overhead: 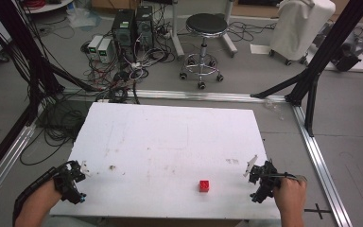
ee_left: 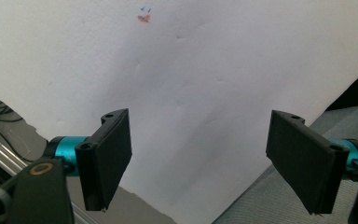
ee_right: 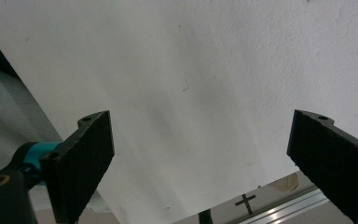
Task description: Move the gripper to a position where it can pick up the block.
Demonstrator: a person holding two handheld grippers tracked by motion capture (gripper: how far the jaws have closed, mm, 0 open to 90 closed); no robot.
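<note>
Both hand-held grippers' jaws spread wide, cut off below, red block (overhead: pixel 205 186) between, white table (overhead: pixel 170 137).

— What's on the white table (overhead: pixel 170 142)?
— A small red block (overhead: pixel 204 186), like a toy brick, with studs on its top face.
— How does it sit?
— Upright and flat on the surface, alone, touching nothing.
— Where exactly?
— Near the table's front edge, right of centre, closer to the right side than the left, with bare tabletop all round it
</note>
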